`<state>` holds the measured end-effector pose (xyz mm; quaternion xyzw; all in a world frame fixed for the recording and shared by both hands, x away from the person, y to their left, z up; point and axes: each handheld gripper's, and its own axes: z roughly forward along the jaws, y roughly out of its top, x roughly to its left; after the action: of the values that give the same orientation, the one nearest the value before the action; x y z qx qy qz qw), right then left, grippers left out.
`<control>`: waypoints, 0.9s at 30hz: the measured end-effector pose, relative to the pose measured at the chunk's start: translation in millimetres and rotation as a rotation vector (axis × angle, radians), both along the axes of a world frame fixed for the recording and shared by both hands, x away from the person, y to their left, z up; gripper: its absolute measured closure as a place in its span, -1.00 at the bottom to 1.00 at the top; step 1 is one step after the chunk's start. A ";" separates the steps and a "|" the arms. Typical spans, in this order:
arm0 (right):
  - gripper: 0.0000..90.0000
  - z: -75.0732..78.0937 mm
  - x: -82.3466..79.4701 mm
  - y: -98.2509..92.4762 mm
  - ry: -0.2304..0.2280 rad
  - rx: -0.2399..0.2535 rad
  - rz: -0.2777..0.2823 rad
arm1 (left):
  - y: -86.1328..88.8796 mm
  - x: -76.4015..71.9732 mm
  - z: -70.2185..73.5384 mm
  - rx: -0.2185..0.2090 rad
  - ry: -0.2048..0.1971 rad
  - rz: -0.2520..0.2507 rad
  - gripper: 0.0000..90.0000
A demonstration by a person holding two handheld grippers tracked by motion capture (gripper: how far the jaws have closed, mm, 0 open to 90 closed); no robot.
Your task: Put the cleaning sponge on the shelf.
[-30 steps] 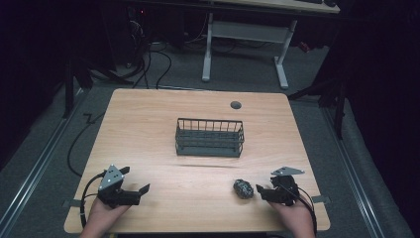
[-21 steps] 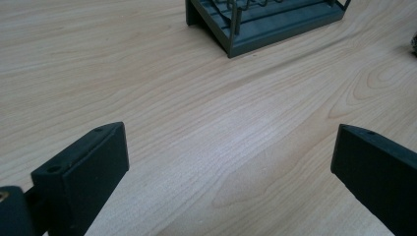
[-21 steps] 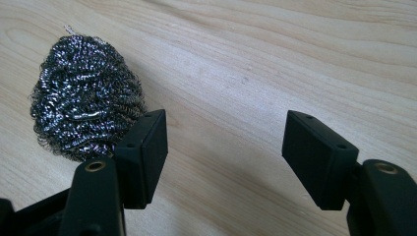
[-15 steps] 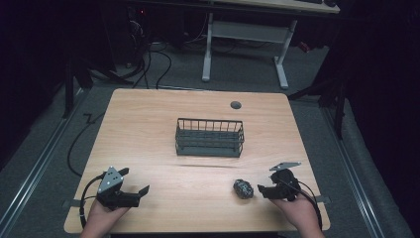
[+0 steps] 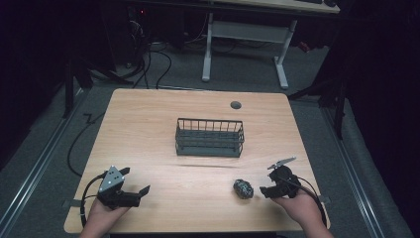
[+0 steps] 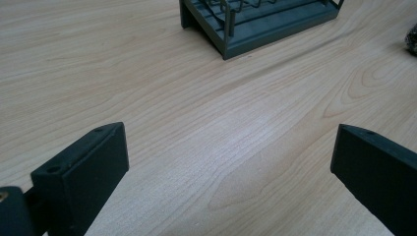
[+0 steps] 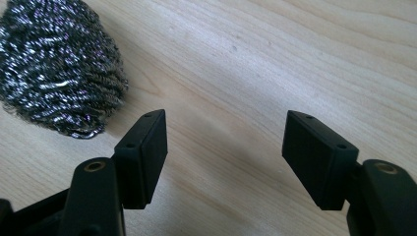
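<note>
Pale wood worktop (image 5: pixel 148 124), basket (image 5: pixel 210 137) mid-board. The scourer (image 5: pixel 243 188) lies in front of the basket; right tool (image 5: pixel 265 191) beside it, jaws apart, lined up to grab. Left tool (image 5: pixel 141 191) waits gaping.

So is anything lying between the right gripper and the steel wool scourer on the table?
Nothing visible. The right gripper, jaws open, sits just beside the steel wool scourer, with bare table between them.
</note>
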<state>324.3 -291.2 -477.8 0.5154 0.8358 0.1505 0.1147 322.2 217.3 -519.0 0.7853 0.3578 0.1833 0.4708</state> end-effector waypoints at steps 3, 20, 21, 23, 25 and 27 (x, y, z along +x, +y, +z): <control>-0.25 1.5 5.9 3.9 0.045 -0.010 0.009 | -0.8 -0.7 0.7 0.001 0.000 -0.004 -0.96; -0.37 9.2 13.1 28.8 0.197 -0.147 0.135 | -0.3 -2.3 -2.3 0.002 0.020 -0.022 -0.97; -0.39 8.7 12.9 30.1 0.206 -0.153 0.142 | 0.1 -2.6 -2.1 -0.001 0.021 -0.019 -0.97; -0.42 8.1 11.6 33.8 0.247 -0.166 0.159 | 1.3 -2.3 -1.6 -0.002 0.018 -0.011 -0.97; -0.44 9.7 9.9 36.4 0.275 -0.155 0.146 | 1.0 -2.1 -1.7 -0.002 0.022 -0.009 -0.99; -0.47 12.3 9.5 38.8 0.277 -0.158 0.171 | 0.5 -2.1 -1.9 0.000 0.026 -0.012 -0.99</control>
<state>333.8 -252.4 -465.5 0.4479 0.8935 0.0213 0.0253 320.1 217.8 -520.9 0.7898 0.3590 0.1702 0.4673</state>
